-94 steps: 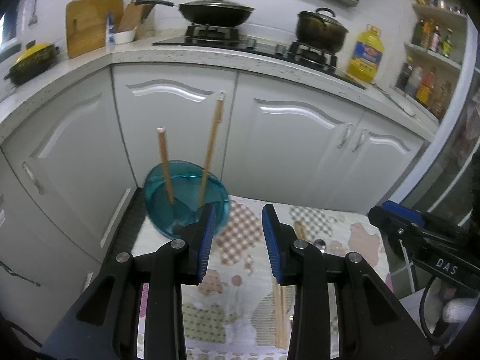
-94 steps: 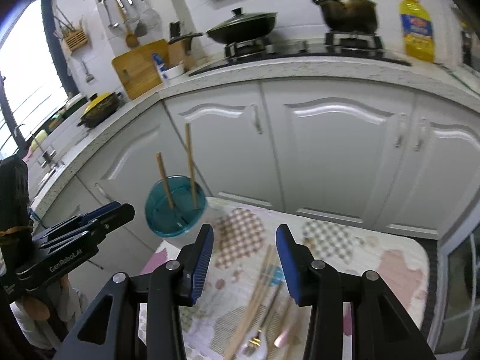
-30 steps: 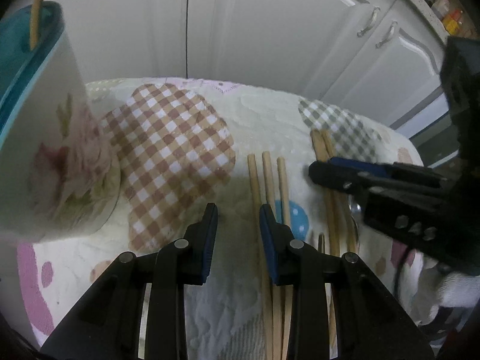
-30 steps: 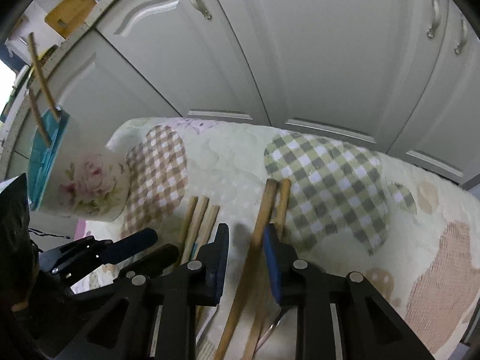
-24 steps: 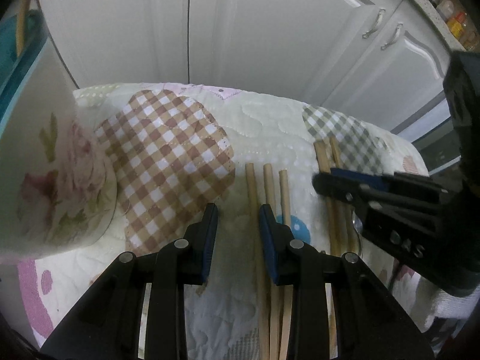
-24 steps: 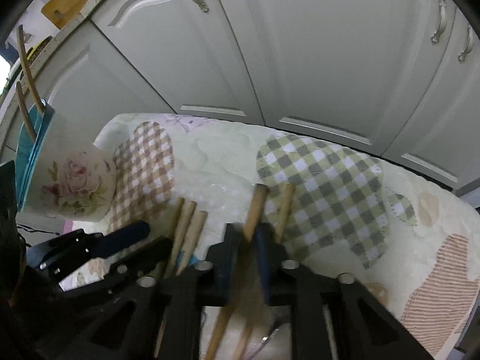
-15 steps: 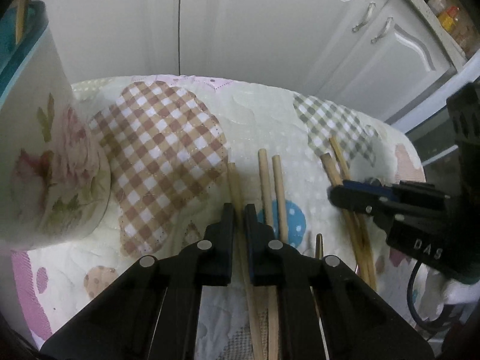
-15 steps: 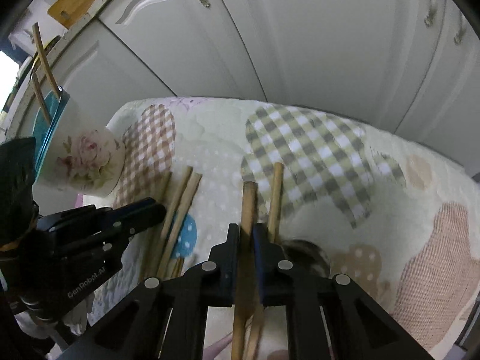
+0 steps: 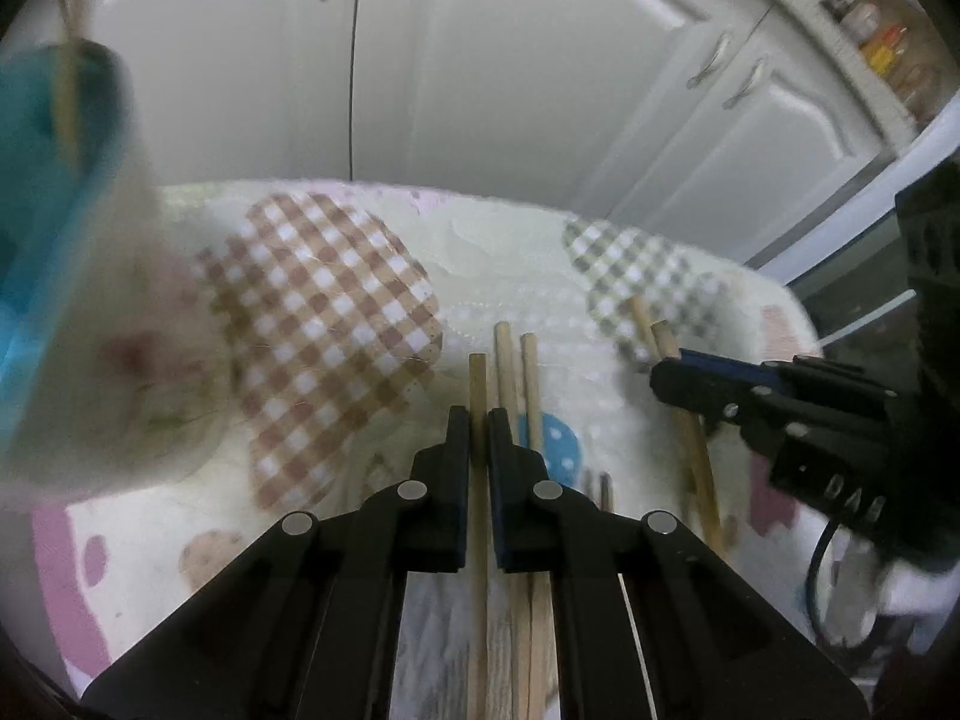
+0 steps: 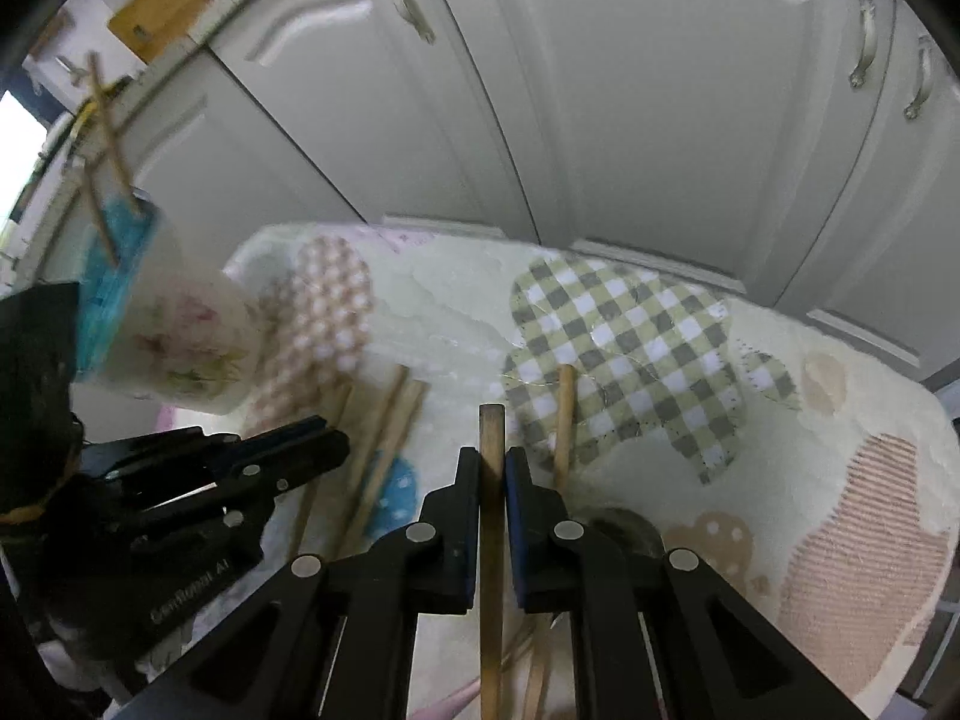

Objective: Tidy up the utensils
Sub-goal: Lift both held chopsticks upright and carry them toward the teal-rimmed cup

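Left gripper point(image 9: 478, 420) pinches one chopstick point(image 9: 477, 372) at frame centre, over the quilt point(image 9: 510, 264). Right gripper point(image 10: 492, 459) clamps a thicker chopstick point(image 10: 491, 420). Cup point(image 10: 174, 330) sits left.

You were working in a home kitchen. White cabinet doors point(image 10: 690, 90) with curved panels and metal handles point(image 10: 862, 39) filled the wall ahead of you, under a pale countertop point(image 10: 180, 48). A wooden cutting board point(image 10: 162, 12) leaned on that counter at the far left. Bottles stood on open shelves point(image 9: 882, 42) to the right. A quilted patchwork cloth point(image 10: 630, 324) covered the surface in front of you.
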Tool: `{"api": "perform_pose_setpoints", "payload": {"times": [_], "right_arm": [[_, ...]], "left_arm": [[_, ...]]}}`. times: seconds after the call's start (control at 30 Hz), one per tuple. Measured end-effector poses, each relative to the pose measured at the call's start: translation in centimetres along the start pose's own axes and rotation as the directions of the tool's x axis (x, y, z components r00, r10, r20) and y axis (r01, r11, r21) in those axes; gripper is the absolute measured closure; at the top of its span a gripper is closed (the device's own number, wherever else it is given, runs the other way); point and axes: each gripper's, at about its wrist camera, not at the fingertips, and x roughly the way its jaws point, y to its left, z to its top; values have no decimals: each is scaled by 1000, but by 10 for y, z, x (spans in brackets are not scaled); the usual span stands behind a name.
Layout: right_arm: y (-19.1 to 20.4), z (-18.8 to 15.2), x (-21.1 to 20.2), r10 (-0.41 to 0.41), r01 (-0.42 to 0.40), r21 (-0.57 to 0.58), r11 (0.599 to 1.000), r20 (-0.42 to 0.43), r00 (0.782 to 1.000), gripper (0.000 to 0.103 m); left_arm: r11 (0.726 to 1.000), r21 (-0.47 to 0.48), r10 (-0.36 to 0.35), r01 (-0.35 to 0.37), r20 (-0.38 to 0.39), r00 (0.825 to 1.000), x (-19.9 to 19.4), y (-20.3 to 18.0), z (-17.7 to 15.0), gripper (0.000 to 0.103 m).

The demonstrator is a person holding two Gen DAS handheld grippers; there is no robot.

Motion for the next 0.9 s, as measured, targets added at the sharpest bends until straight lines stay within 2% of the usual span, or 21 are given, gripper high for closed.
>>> {"api": "perform_pose_setpoints", "payload": {"times": [0.07, 0.2, 0.33, 0.6, 0.9], "right_arm": [[4, -4, -23, 31, -31, -7, 1000, 39, 999, 95], [15, -15, -69, 60, -57, -30, 998, 114, 992, 95], [30, -29, -104, 68, -58, -64, 996, 168, 983, 95], [59, -70, -160, 63, -34, -121, 992, 244, 968, 95], [82, -89, -197, 55, -7, -159, 987, 300, 952, 95]], "left_arm": [[999, 1, -35, 35, 25, 999, -22, 1, -3, 99], [998, 32, -63, 60, 85, 994, -67, 2, -15, 99], [997, 49, -73, 67, 130, 989, -104, 1, -25, 99], [988, 126, -111, 84, 231, 967, -182, -6, -58, 99], [988, 142, -103, 62, 307, 946, -222, -10, -77, 99]]}}
